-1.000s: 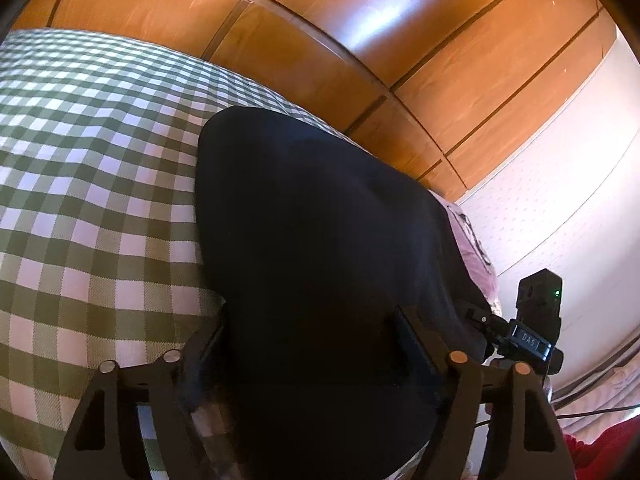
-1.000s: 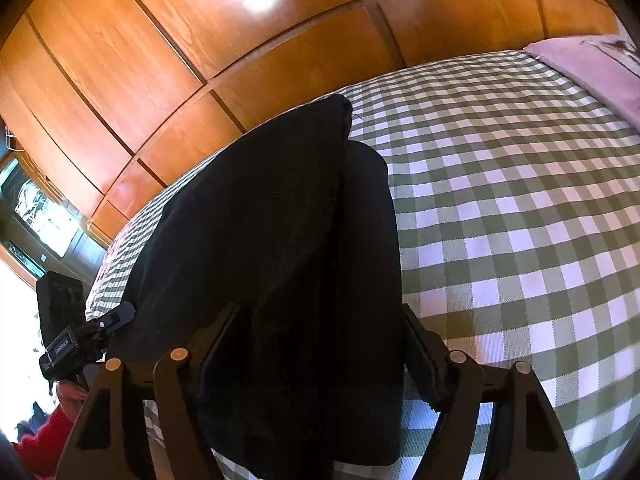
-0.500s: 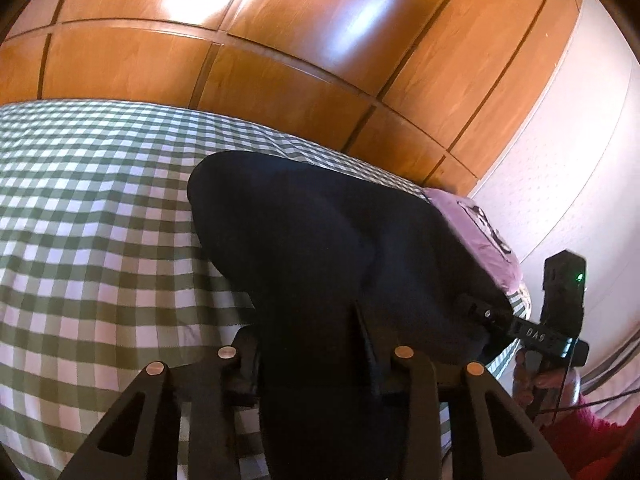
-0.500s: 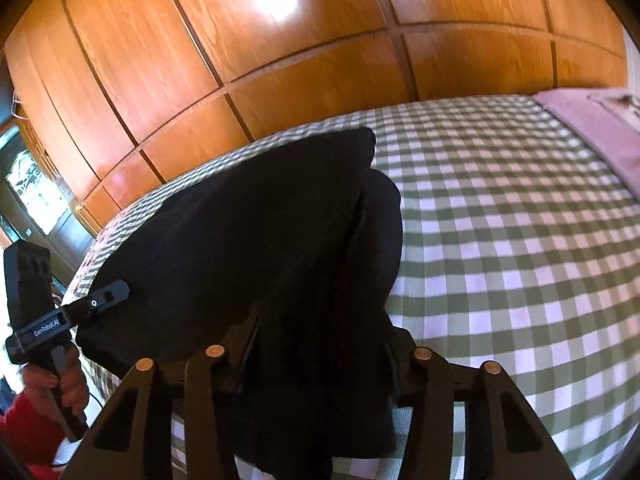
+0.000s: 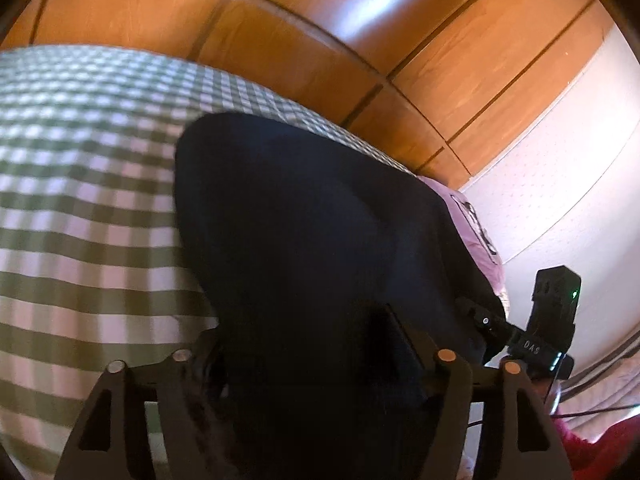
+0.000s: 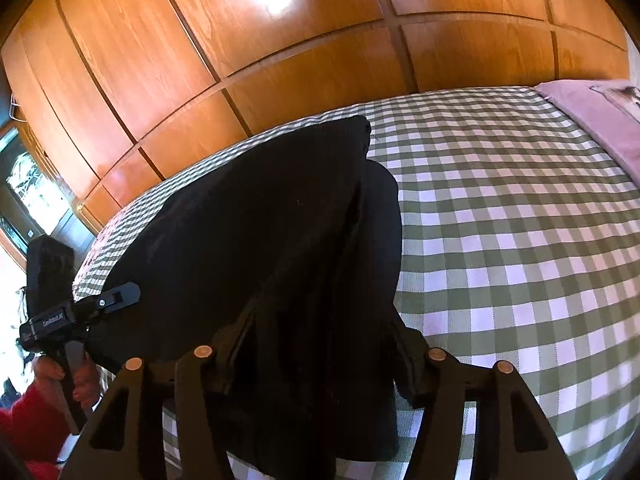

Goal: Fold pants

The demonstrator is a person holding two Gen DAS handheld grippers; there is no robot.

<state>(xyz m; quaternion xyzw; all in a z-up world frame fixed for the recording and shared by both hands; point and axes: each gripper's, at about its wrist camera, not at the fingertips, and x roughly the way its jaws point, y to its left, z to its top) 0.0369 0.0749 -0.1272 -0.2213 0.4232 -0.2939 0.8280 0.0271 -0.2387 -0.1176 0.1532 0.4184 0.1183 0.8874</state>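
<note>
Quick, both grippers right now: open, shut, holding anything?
Left gripper: jaws opening, black pants between the fingers, not clamped.
Right gripper: jaws opening, the pants' edge between them, not clamped.

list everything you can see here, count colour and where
pants: one, black, folded lengthwise on the bed, near end between both claws
bed cover: one, green and white check, under the pants
pillow: one, pink, at the end of the bed by the white wall
wardrobe: one, brown wood panels, behind the bed
wall: one, white, beside the wardrobe
left claw: one, black, opening, cloth between its fingers
right claw: one, black, opening, cloth between its fingers
hand: one, on the left claw's handle
sleeve: one, red
</note>
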